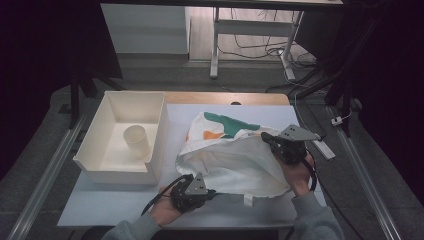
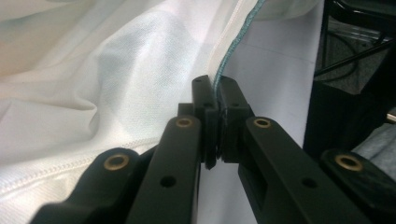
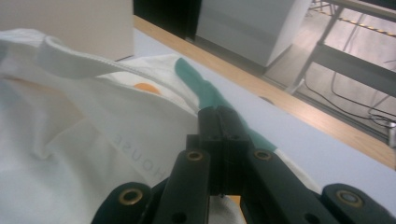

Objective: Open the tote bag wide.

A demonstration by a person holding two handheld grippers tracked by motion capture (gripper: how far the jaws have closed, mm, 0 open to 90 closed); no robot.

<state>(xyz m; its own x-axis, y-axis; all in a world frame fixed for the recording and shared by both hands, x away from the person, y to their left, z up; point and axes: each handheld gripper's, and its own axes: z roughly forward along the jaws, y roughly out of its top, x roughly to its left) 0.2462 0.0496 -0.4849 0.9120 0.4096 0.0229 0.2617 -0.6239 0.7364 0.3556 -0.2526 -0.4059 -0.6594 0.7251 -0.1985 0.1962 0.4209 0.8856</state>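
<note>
Inside bin [image 1: 150, 107]: cup [image 1: 137, 140] on side.

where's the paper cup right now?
In the high view the paper cup lies tipped inside the white bin at the table's left, apart from the white cloth bag to its right.

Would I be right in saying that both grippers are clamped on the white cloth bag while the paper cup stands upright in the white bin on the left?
Not quite: the paper cup lies on its side in the white bin, as the high view shows. The rest holds: the left gripper is shut on the white cloth bag at its hem, and the right gripper is shut on it too.
</note>
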